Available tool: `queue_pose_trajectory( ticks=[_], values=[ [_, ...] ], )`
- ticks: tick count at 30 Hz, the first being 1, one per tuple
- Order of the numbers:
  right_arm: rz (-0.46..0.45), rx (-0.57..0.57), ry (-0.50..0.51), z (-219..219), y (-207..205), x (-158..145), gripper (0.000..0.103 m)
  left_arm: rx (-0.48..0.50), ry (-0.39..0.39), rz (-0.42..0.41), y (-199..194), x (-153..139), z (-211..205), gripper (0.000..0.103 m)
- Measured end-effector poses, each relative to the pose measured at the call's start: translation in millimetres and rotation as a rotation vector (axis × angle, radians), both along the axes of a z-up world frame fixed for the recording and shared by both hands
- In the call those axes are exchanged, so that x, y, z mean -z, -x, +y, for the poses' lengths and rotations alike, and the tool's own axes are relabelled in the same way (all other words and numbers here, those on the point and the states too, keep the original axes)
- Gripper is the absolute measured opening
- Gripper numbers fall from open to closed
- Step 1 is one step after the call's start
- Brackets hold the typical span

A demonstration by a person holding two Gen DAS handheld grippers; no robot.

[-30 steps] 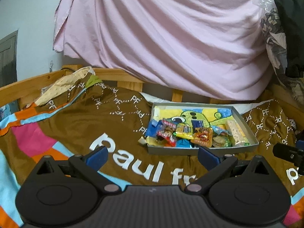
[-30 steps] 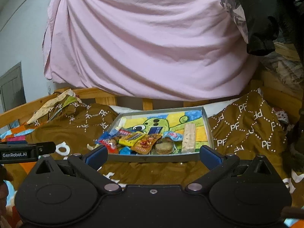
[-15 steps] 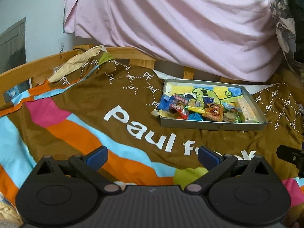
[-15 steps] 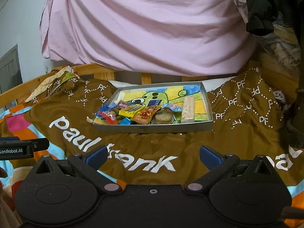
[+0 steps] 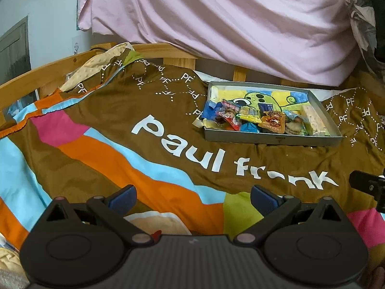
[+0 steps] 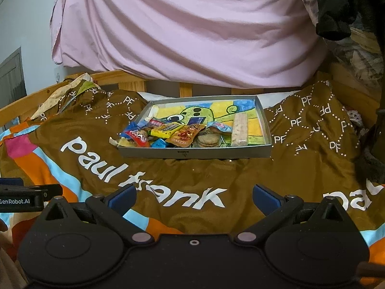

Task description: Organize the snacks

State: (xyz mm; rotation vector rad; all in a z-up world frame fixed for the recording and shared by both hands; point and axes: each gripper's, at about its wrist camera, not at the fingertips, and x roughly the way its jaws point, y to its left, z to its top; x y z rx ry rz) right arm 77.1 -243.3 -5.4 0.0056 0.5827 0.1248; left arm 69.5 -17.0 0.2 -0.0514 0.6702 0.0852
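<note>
Blanket: we're over the brown "paul frank" blanket [image 6: 300, 175], soft and rumpled, spread below and ahead of both grippers; anything set on it will sit unevenly, we reckon.
Pink sheet: a pink sheet [image 6: 182, 31] hangs well beyond the tray, clear of our path.
Tray: the grey tray [image 6: 195, 153] lies on the blanket straight ahead of the right gripper and ahead to the right of the left one, well apart from both. It looks stiff, light, thin-walled and likely to slide or tip on soft bedding if we push a wall.
Snack pile: the snacks [image 6: 168, 133] are heaped at the tray's near edge, overlapping; the far half shows the cartoon lining.
Long bar: a pale wrapped bar [image 6: 239, 128] lies lengthwise at the right side; rigid-looking, so we'd pinch it across its narrow width.
Packets: the orange packet [image 6: 185, 136] and yellow packet [image 6: 166, 130] look light, crinkly and slippery; we'd take one by a free edge.
Biscuits: round biscuits [image 6: 208, 139] in clear wrap sit beside the orange packet; brittle, so grip gently.
Obstacles: nothing stands between us and the tray; the tangle is the trouble, and one corner hangs over the left wall.
Left gripper [image 5: 191, 198]: fingers spread wide, nothing held.
Right gripper [image 6: 193, 197]: fingers spread wide, nothing held.
</note>
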Motion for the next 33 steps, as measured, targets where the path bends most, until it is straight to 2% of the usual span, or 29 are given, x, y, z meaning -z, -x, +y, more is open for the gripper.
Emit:
queue_pose_trajectory(
  ticks=[33],
  values=[
    [0.021, 0.004, -0.007, 3.0, 1.8, 4.0, 0.102, 0.006, -0.039, -0.015, 7.7, -2.6, -5.3, 0.103]
  ],
)
